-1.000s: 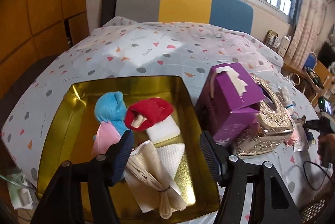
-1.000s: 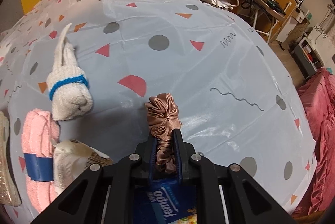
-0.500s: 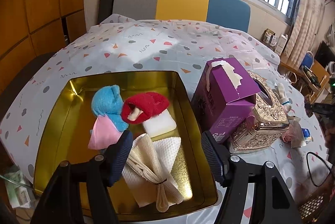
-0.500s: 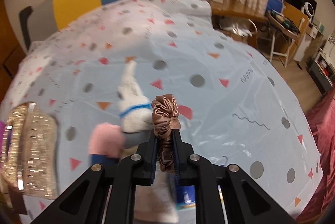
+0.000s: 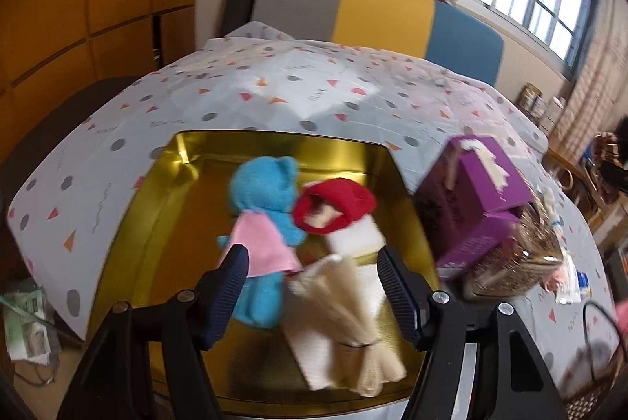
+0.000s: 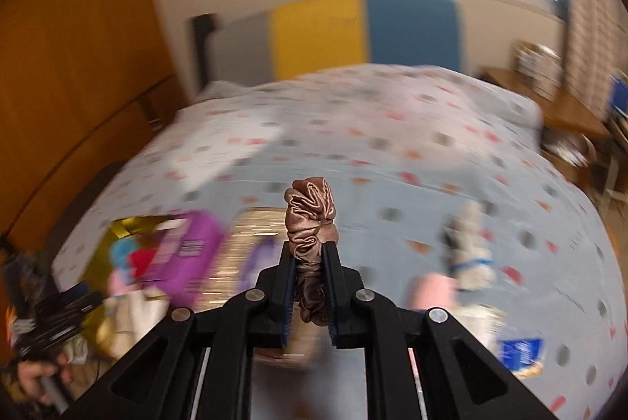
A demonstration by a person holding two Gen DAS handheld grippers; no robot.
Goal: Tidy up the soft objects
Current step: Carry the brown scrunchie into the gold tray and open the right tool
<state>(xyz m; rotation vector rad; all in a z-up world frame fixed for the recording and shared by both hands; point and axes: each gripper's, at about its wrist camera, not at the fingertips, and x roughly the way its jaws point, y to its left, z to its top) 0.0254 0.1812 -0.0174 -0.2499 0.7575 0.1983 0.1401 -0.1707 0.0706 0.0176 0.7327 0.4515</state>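
Observation:
My right gripper (image 6: 310, 255) is shut on a brown satin scrunchie (image 6: 311, 212), held high above the bed in a blurred view. My left gripper (image 5: 314, 263) hangs open over the near end of a gold tray (image 5: 165, 208), with nothing between its fingers. In the tray lie a blue plush bear with a pink bib (image 5: 263, 196), a red-and-white rolled cloth (image 5: 337, 208), and a beige cloth bundle on a white towel (image 5: 353, 306). A white sock with a blue band (image 6: 469, 255) and a pink rolled towel (image 6: 433, 286) rest on the bedspread at the right.
A purple tissue box (image 5: 475, 200) and an ornate gold tissue holder (image 5: 522, 263) stand right of the tray. A blue tissue packet (image 6: 520, 351) lies near the bed's right edge. The patterned bedspread (image 5: 314, 94) runs back to a grey, yellow and blue headboard (image 5: 376, 8).
My right gripper has risen and swung left with the scrunchie, from looking down at the sock and towel to facing the headboard. The left gripper drifted a little over the tray.

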